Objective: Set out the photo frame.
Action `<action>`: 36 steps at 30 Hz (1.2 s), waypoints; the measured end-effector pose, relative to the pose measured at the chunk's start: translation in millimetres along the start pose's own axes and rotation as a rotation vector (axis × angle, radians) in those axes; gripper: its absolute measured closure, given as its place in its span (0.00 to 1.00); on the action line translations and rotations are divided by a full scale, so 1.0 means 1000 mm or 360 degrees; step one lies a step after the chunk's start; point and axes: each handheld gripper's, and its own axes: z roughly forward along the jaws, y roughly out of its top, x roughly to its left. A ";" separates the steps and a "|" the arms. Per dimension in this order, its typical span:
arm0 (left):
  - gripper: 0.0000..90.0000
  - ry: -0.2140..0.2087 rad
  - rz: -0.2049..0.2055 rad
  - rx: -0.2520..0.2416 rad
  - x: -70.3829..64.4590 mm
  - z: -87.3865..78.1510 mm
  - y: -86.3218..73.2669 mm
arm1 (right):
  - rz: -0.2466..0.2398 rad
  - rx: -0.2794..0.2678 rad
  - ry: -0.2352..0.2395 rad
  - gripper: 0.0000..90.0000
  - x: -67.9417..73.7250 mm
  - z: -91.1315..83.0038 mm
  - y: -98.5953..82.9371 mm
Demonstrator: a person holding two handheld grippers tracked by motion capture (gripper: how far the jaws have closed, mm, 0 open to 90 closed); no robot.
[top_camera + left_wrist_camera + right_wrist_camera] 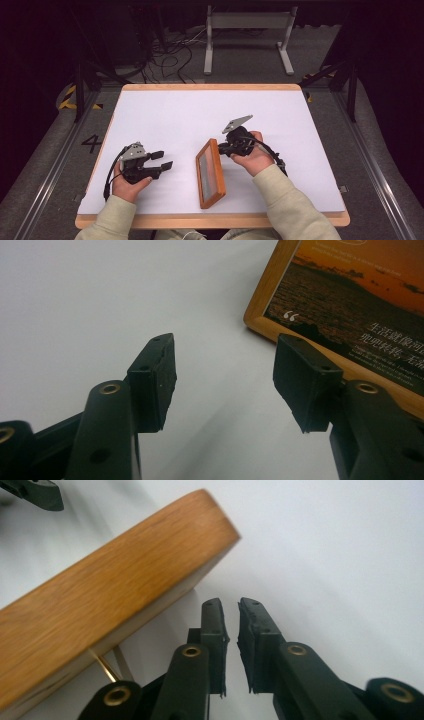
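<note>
A wooden picture frame (210, 172) with a sunset photo and white text (350, 305) lies near the table's front middle, its right side tilted up off the surface. My right gripper (221, 148) sits just behind its upper right edge. Its jaws (231, 630) are almost together, with only a thin gap and nothing between them. From there the frame's thick wooden edge (115, 595) rises at the left, and a thin gold leg (107, 670) shows beneath it. My left gripper (162, 160) rests left of the frame, open (225, 375) and empty, pointing at the frame's corner.
The white tabletop (175, 115) has a wooden rim and bare room at the back and right. Beyond the table, on the grey floor, lie cables (170, 60) and a white stand (247, 35). A tip of the left gripper (35, 492) shows far off.
</note>
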 end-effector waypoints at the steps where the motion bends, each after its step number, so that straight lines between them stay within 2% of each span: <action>1: 0.48 -0.0001 -0.0008 0.0003 0.000 0.000 0.000 | 0.0006 0.0002 -0.0016 0.86 0.000 -0.007 0.000; 4: 0.48 0.0006 -0.0010 0.0003 0.000 0.000 0.000 | 0.0006 -0.0013 -0.0064 0.78 0.001 -0.023 0.003; 7: 0.48 0.0006 -0.0008 0.0005 -0.001 0.000 0.000 | 0.0059 -0.0008 -0.0049 0.71 0.006 -0.038 0.006; 8: 0.48 0.0006 -0.0008 0.0005 -0.001 0.000 0.000 | 0.0059 -0.0008 -0.0049 0.71 0.006 -0.038 0.006; 11: 0.48 0.0004 -0.0006 0.0006 0.000 0.000 0.000 | 0.0052 -0.0010 -0.0063 0.59 0.017 -0.053 0.011; 14: 0.48 0.0003 -0.0010 0.0007 -0.001 0.000 0.000 | 0.0056 -0.0024 -0.0060 0.53 0.022 -0.058 0.013; 15: 0.48 0.0005 -0.0008 0.0009 -0.001 0.000 0.000 | 0.0079 -0.0015 -0.0046 0.42 0.029 -0.061 0.015; 16: 0.48 0.0005 -0.0008 0.0009 -0.001 0.000 0.000 | 0.0079 -0.0015 -0.0046 0.42 0.029 -0.061 0.015; 17: 0.48 0.0004 -0.0008 0.0009 -0.001 0.000 0.000 | 0.0090 -0.0007 -0.0037 0.35 0.035 -0.060 0.016; 18: 0.48 0.0004 -0.0008 0.0010 -0.001 0.000 0.000 | 0.0090 -0.0007 -0.0037 0.35 0.035 -0.060 0.016; 19: 0.48 0.0004 -0.0007 0.0008 -0.001 0.000 0.000 | 0.0109 0.0006 -0.0028 0.29 0.041 -0.058 0.016; 23: 0.48 0.0003 0.0008 0.0012 0.000 0.001 0.000 | 0.0137 0.0024 0.0006 0.23 0.050 -0.053 0.018; 29: 0.48 0.0001 0.0010 0.0014 0.000 0.001 0.000 | 0.0192 0.0085 0.0037 0.22 0.055 -0.038 0.017; 32: 0.48 0.0000 0.0006 0.0016 -0.001 0.001 0.000 | 0.0222 0.0157 0.0068 0.22 0.058 -0.022 0.015; 36: 0.48 -0.0002 0.0007 0.0017 -0.001 0.001 0.000 | 0.0236 0.0198 0.0086 0.24 0.060 -0.013 0.015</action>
